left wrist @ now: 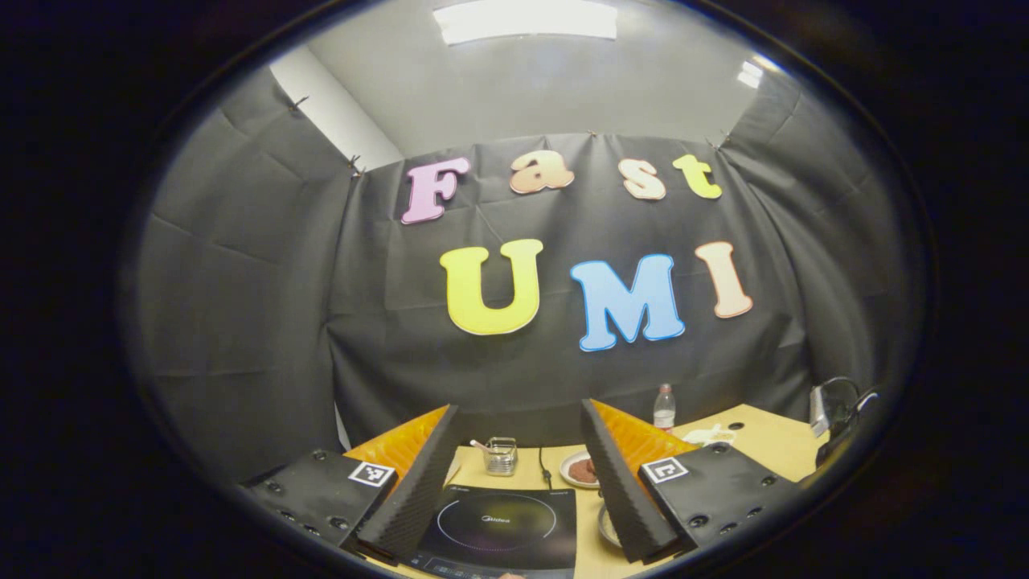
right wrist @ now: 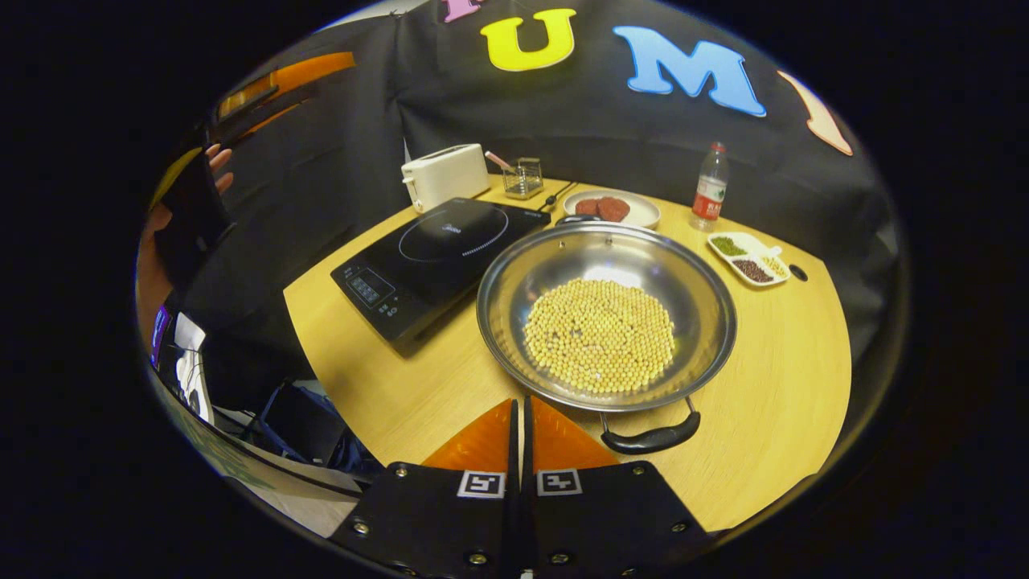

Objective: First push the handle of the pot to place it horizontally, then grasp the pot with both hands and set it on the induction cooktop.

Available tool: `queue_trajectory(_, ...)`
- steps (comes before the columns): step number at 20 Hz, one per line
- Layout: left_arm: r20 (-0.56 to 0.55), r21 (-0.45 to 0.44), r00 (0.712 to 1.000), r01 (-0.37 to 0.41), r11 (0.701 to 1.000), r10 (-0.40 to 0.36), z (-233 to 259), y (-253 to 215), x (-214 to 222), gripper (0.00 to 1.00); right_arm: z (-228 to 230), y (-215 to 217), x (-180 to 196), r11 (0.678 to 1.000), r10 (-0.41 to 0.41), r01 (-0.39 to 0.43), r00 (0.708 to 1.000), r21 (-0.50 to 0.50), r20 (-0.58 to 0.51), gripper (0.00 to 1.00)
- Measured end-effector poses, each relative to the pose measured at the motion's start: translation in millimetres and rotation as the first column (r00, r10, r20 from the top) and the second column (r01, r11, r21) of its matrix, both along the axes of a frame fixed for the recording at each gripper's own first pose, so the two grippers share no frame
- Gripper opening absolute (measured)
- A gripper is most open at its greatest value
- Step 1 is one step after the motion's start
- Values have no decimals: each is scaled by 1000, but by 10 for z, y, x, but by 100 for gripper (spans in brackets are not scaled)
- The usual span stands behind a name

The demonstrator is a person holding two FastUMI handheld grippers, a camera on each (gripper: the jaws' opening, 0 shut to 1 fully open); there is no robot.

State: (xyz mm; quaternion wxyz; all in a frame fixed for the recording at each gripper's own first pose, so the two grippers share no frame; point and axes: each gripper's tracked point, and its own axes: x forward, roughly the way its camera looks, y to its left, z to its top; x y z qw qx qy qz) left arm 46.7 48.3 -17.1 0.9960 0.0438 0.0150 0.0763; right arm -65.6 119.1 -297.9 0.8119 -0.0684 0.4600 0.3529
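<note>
**A wide steel pot of loose beans, waiting just beside the cooktop**

From where I stand, the induction cooktop (right wrist: 434, 261) is the thing to steer by. Left of it, up off the table (right wrist: 772, 418), a hand (right wrist: 211, 173) carries the left tongs (left wrist: 514, 474); in the left gripper view they are spread wide with nothing between them, looking down over the cooktop's glass (left wrist: 498, 527). Behind the cooktop sit a white toaster (right wrist: 444, 174) and a small glass holder (right wrist: 523, 178).

Just to the cooktop's right stands the pot (right wrist: 607, 315), its rim touching or nearly touching the cooktop's edge; I cannot tell which. It is a shallow, polished steel pan with a bed of pale beans (right wrist: 600, 334) across the bottom. One dark loop handle (right wrist: 651, 437) shows at the near rim, on the side away from the wall, and a second one seems to peek over the far rim.

I judge it stiff and fairly heavy for its width, with smooth, slippery walls, so the rim is a poor place to pinch. The loop handles look the safe hold, one per side. The beans will roll and slide if the pot tips, so it wants lifting level.

The right tongs (right wrist: 521, 438) are closed on nothing, just left of the near handle.

Beyond the pot, farther right of the cooktop, stand a plate of something brown (right wrist: 612, 208), a bottle (right wrist: 708, 189) and a divided dish (right wrist: 748, 258).
</note>
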Motion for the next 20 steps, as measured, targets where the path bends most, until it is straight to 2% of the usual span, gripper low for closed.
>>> queue_trajectory(3, -8, 13, 1000, -3, 1000, 3, -15, -63, 22, 99, -155, -87, 29, 1000, -6, 5, 999, -26, -46, 0)
queue_trajectory(7, -19, 16, 1000, 2, 1000, -1, -57, -184, 88, 99, -312, -234, 128, 997, -19, 16, 999, -78, -49, 1)
queue_trajectory(10, -23, 13, 1000, 12, 1000, -12, -82, -284, 164, 99, -329, -272, 142, 997, -37, 32, 996, -69, -76, 0)
queue_trajectory(17, -27, 5, 999, 25, 1000, -25, -159, -468, 322, 99, -410, -635, 369, 988, -85, 79, 996, -136, -41, 0)
queue_trajectory(20, -36, 1, 999, 24, 1000, -24, -218, -515, 361, 93, -422, -794, 493, 982, -117, 112, 993, -152, -24, 0)
